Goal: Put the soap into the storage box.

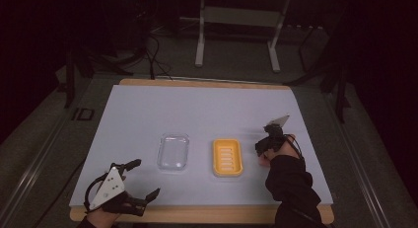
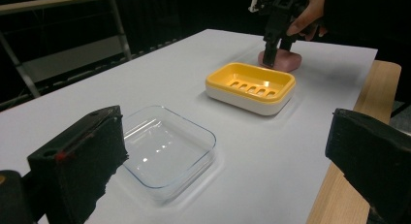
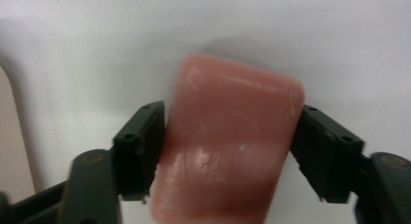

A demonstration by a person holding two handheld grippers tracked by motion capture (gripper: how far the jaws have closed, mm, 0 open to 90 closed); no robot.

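I find one readable marking. In the high view, a dark plate on the floor just left of the table's far left corner carries pale characters that read roughly "ID"; the dim light leaves that reading uncertain. I can make out no letters, numbers, brand marks or labels on any other item I see, whether on the table or on my tongs.

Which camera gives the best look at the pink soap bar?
The right gripper view: the pink soap bar sits large between the right tongs, pads against both sides. The left gripper view shows it small beyond the yellow dish; the high view hides it behind the hand.
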